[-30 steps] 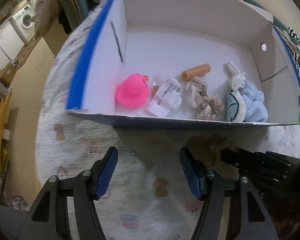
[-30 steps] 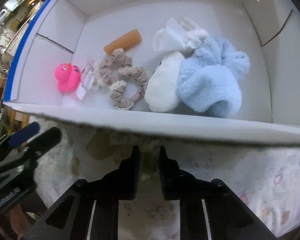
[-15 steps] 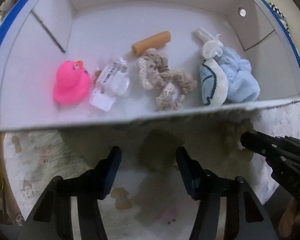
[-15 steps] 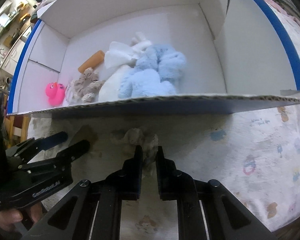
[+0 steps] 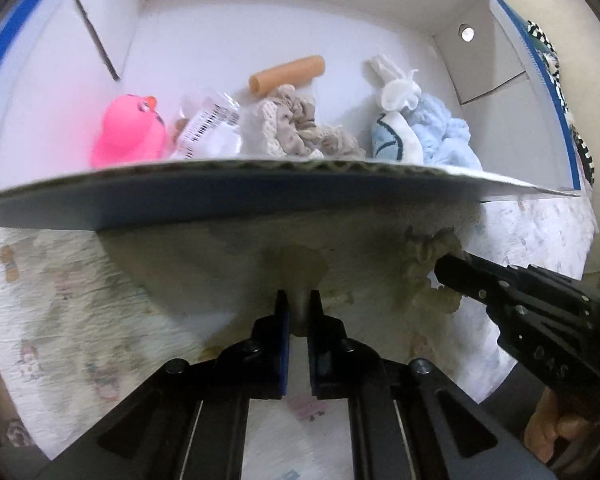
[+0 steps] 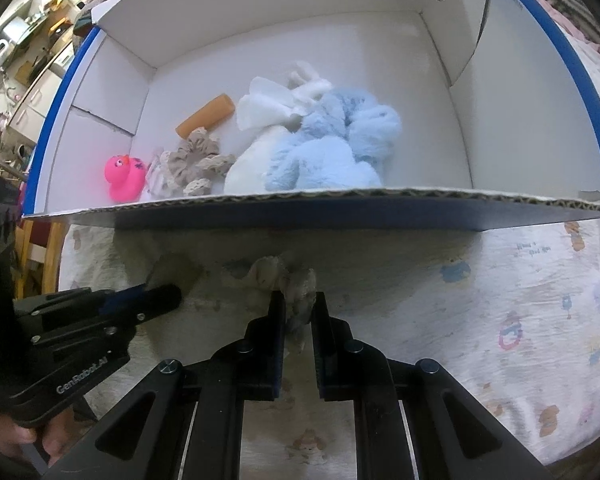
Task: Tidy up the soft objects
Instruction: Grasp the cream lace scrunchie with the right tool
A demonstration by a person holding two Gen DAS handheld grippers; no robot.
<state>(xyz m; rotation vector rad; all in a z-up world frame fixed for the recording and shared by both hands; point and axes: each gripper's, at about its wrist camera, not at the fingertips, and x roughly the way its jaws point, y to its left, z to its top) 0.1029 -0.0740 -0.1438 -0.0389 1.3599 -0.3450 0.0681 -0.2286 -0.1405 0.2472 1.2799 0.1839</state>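
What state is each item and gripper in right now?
Left gripper: shut on a tan soft piece.
Right gripper: shut on a beige scrunchie.
Cardboard box: open-topped.
Pink rubber duck: upright in box.
Blue plush toy: lying in box.

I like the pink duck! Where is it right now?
The pink duck sits inside the white box, at its left end in both views, beside a clear tagged packet.

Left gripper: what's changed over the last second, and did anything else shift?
The left gripper went from wide open to shut on a tan piece lying on the printed cloth before the box. The right gripper stays clamped on the beige scrunchie. The box's contents are unmoved.
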